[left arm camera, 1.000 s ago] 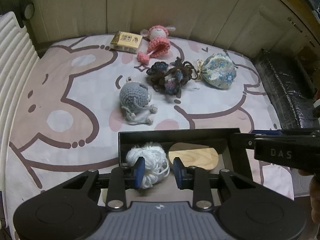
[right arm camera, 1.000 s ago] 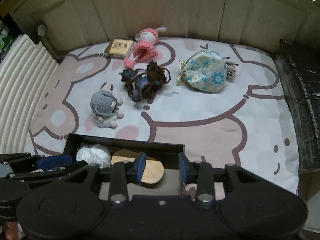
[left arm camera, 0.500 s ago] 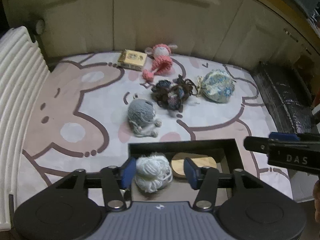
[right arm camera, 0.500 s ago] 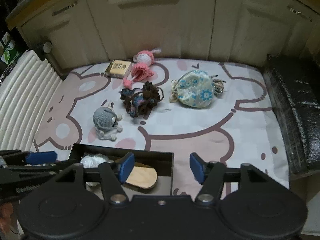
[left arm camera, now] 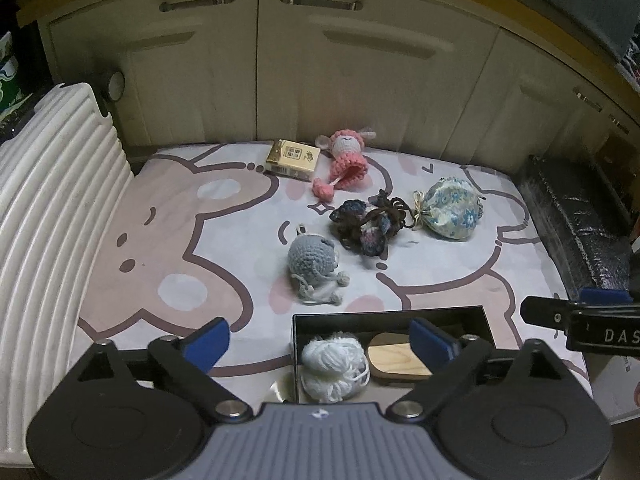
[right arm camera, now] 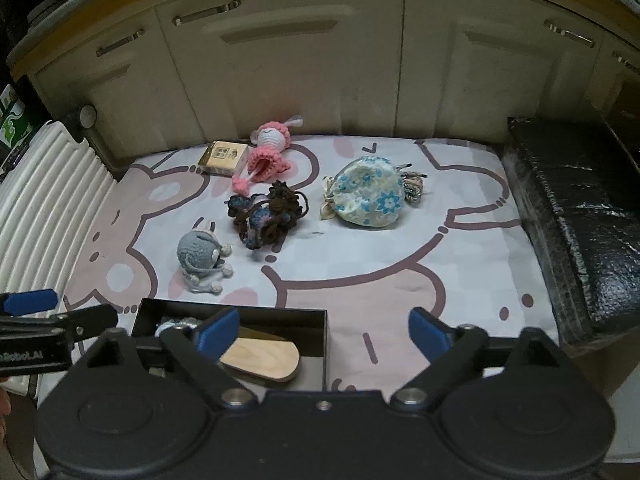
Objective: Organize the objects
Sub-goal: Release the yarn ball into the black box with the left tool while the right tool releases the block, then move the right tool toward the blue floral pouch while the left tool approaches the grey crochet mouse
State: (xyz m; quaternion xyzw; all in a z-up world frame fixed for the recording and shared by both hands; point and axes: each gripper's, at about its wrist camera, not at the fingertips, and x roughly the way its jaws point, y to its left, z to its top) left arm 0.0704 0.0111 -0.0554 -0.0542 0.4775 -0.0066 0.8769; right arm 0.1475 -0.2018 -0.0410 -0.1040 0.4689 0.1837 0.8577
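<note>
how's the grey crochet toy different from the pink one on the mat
The grey crochet toy is grey and rounded, almost a ball; the pink crochet toy is pink with a white face and is longer, with a flared skirt. The grey one lies close to the black box; the pink one lies far back by the cabinet doors, beside the yellow packet. Both are crocheted and lie on the mat, not in the box.

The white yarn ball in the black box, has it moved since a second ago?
No. The white yarn ball lies in the black box's left end beside the wooden piece, as before; only the camera pulled back.
</note>
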